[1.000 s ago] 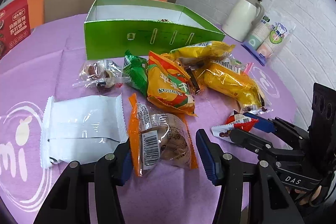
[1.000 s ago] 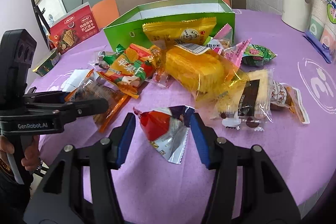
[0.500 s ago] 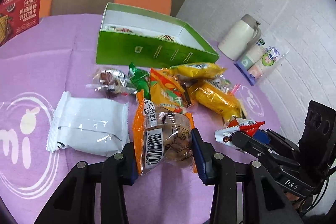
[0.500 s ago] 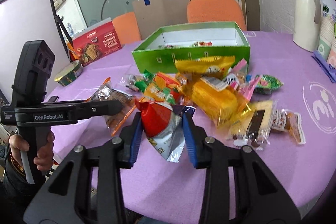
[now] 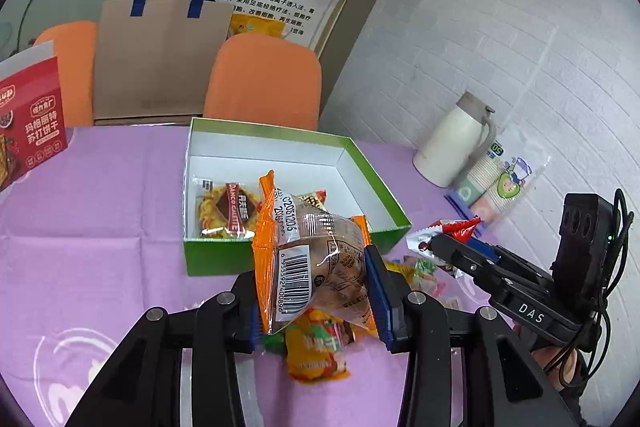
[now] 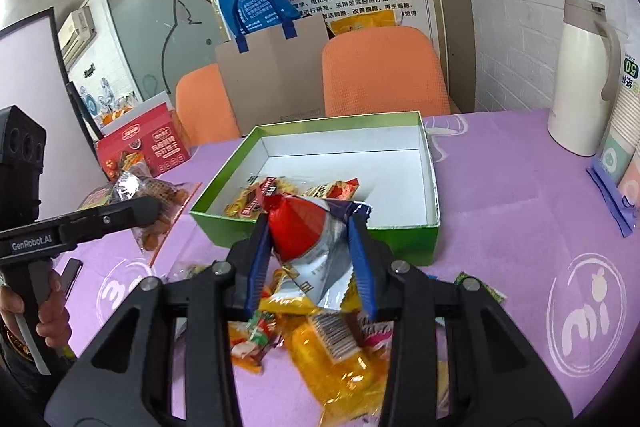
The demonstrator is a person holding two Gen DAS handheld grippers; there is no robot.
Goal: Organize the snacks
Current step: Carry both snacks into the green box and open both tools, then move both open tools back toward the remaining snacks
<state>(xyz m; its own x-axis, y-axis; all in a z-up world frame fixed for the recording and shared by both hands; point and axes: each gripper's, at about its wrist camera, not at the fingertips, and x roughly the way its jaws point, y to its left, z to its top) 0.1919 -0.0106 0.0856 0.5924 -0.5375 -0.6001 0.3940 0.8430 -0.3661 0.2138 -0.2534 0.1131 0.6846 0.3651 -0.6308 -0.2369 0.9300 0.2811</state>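
Left tool [image 5: 316, 291]: clamped the orange packet [image 5: 310, 259] before the green box [image 5: 288, 147]
Right tool [image 6: 310, 255]: gripped the red-silver packet [image 6: 310, 239]
Risk: slick film could slip, missing the green box

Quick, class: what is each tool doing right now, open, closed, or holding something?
Left tool: closed on the orange-edged snack packet.
Right tool: closed on the red and silver snack packet.
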